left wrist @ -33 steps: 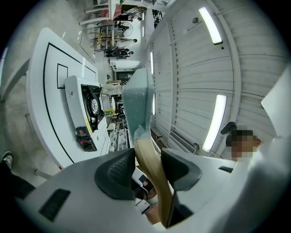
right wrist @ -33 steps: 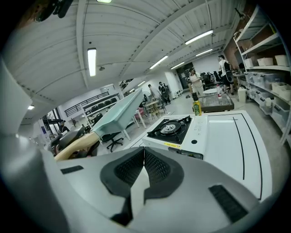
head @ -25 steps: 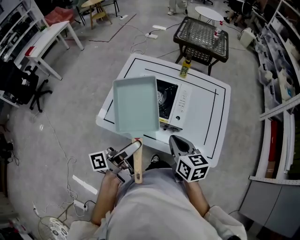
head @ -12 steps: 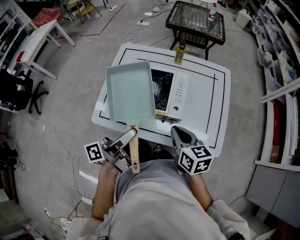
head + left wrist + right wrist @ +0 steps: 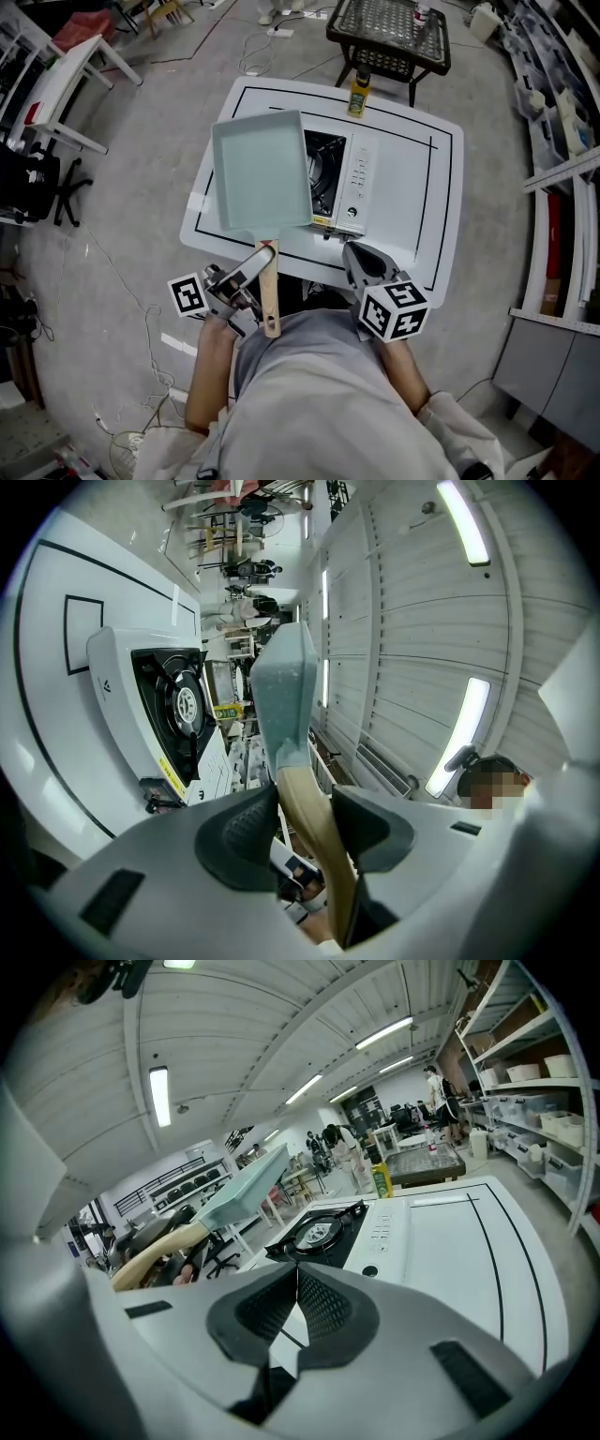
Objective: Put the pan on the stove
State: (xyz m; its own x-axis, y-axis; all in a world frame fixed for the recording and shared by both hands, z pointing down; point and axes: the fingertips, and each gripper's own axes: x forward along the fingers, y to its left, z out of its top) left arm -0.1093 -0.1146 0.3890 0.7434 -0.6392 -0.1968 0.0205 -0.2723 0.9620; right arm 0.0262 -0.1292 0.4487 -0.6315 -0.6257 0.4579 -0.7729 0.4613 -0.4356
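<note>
Currently the left gripper [image 5: 258, 267] is closed on the wooden handle [image 5: 270, 300] of the pan [image 5: 261, 171]. In the left gripper view the handle runs between the two dark pads [image 5: 246, 832], which clamp it partway along its length, and its free end sticks out behind the gripper toward the person. The pan is a pale blue-green rectangular one with low walls. It is held in the air rather than resting on anything.

Seen from the head view, the pan covers the left edge of the stove [image 5: 349, 183] and reaches out over the counter [image 5: 412, 216] to the stove's left. In the right gripper view it sits raised above and to the left of the burner [image 5: 317, 1232], with open space between them.

The stove is a white single-burner unit with a black cooking well, and its control strip runs along its right side. It stands inside the black outline drawn on the white counter.

A yellow-labelled bottle [image 5: 357, 92] stands on the counter just beyond the stove's far end.

The right gripper [image 5: 356, 255] hangs at the near edge of the counter, in front of the stove. Its pads are pressed together and nothing is between them.
</note>
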